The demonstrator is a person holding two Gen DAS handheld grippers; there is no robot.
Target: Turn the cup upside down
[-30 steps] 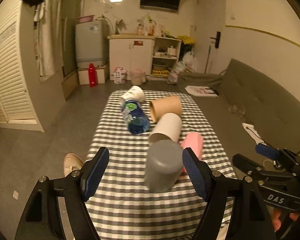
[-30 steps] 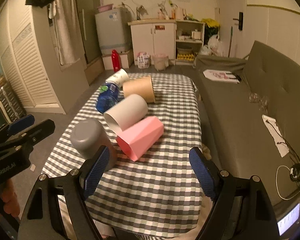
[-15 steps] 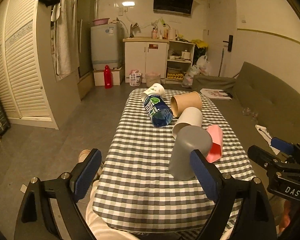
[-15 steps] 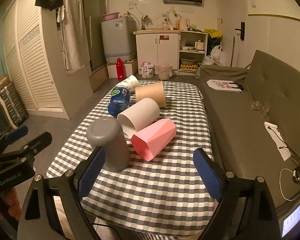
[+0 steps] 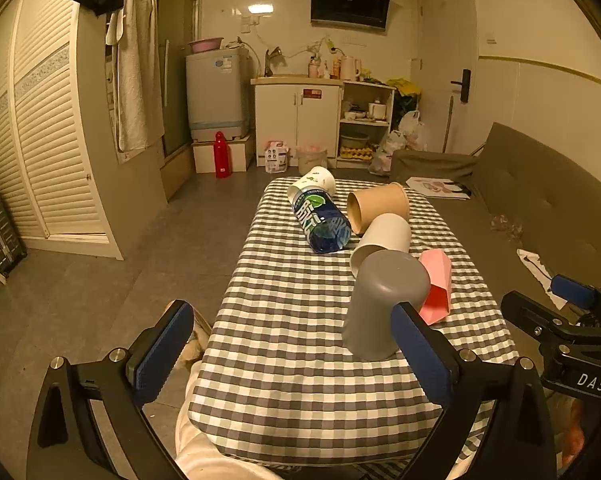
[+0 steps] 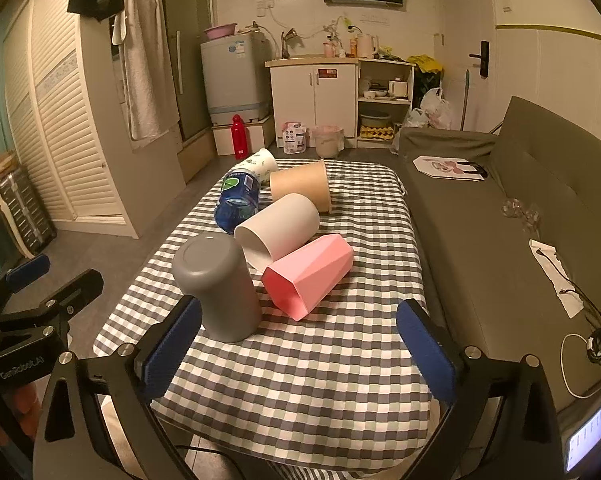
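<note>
A grey cup (image 5: pixel 384 304) stands upside down near the front of the checked table (image 5: pixel 284 344); it also shows in the right wrist view (image 6: pixel 218 286). Behind it lie on their sides a pink faceted cup (image 6: pixel 308 274), a white cup (image 6: pixel 278 226) and a tan paper cup (image 6: pixel 302 190). My left gripper (image 5: pixel 288 356) is open and empty, back from the grey cup at the table's front edge. My right gripper (image 6: pixel 300 348) is open and empty over the front of the table.
A blue water bottle (image 5: pixel 320 222) and a printed paper cup (image 5: pixel 314 180) lie at the table's far left. A grey sofa (image 6: pixel 500 216) runs along the right side. Cabinets, a washing machine (image 5: pixel 216 96) and floor clutter stand at the back.
My left gripper has let go of the grey cup, opened wide and drawn back. The cup now stands upside down on the table. My right gripper has drawn back slightly.
</note>
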